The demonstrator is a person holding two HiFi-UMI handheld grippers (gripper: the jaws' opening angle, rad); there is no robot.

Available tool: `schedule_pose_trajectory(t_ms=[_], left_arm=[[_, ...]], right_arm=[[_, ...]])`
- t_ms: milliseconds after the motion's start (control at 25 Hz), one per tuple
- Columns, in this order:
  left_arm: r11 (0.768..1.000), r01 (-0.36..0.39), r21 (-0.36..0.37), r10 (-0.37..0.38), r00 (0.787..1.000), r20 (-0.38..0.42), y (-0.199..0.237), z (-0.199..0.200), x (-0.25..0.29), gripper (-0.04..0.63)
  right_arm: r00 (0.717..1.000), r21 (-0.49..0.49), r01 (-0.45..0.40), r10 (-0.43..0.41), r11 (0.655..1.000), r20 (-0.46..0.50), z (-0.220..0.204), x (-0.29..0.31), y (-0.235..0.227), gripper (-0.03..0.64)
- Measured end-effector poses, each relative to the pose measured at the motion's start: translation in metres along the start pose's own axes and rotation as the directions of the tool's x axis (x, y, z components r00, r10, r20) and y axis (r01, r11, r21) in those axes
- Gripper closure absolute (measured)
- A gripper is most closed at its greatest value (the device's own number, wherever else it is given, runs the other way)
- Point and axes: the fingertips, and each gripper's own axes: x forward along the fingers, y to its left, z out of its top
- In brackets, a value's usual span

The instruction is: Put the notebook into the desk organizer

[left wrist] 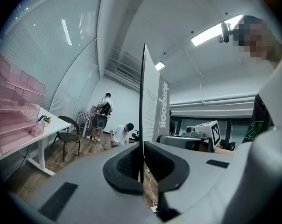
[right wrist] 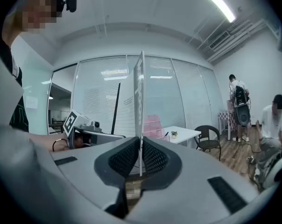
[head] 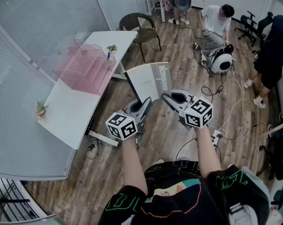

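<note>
I hold the grey-and-white notebook (head: pixel 148 81) upright in mid-air over the wooden floor, with both grippers on its lower edge. My left gripper (head: pixel 145 104) is shut on its left cover part, which shows as a thin vertical sheet (left wrist: pixel 142 125) between the pads. My right gripper (head: pixel 167 97) is shut on the spine side, where the notebook (right wrist: pixel 140 92) rises edge-on from the jaws. The pink clear desk organizer (head: pixel 85 67) stands on the white desk (head: pixel 69 111), to the left of and beyond the notebook. It also appears as pink shelves (left wrist: pixel 12 111) and as a small pink box (right wrist: pixel 152 126).
A dark chair (head: pixel 140 29) stands at the desk's far end, near a small plant pot (head: pixel 112 48). Another small plant (head: pixel 40 109) sits on the desk's near corner. People (head: pixel 216 22) and a white round device (head: pixel 222 61) are further right, with cables and a power strip (head: pixel 216 136) on the floor.
</note>
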Motion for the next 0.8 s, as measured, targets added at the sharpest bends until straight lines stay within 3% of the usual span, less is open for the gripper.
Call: schedule_pose_trajectory(t_ms=[280, 560, 800], left_arm=[[1.000, 0.020, 0.019, -0.020, 1.000, -0.003, -0.014, 0.001, 0.025, 0.591], [0.999, 0.039, 0.037, -0.037, 0.999, -0.029, -0.021, -0.002, 0.055, 0.591], [0.997, 0.009, 0.072, -0.009, 1.000, -0.005, -0.032, 0.007, 0.071, 0.591]], right_arm=[[0.999, 0.030, 0.021, -0.022, 0.999, 0.030, 0.004, -0.020, -0.021, 0.595], [0.998, -0.004, 0.048, -0.047, 0.999, 0.038, 0.003, -0.035, -0.047, 0.595], [0.997, -0.013, 0.027, -0.026, 1.000, 0.068, 0.014, -0.045, -0.064, 0.595]])
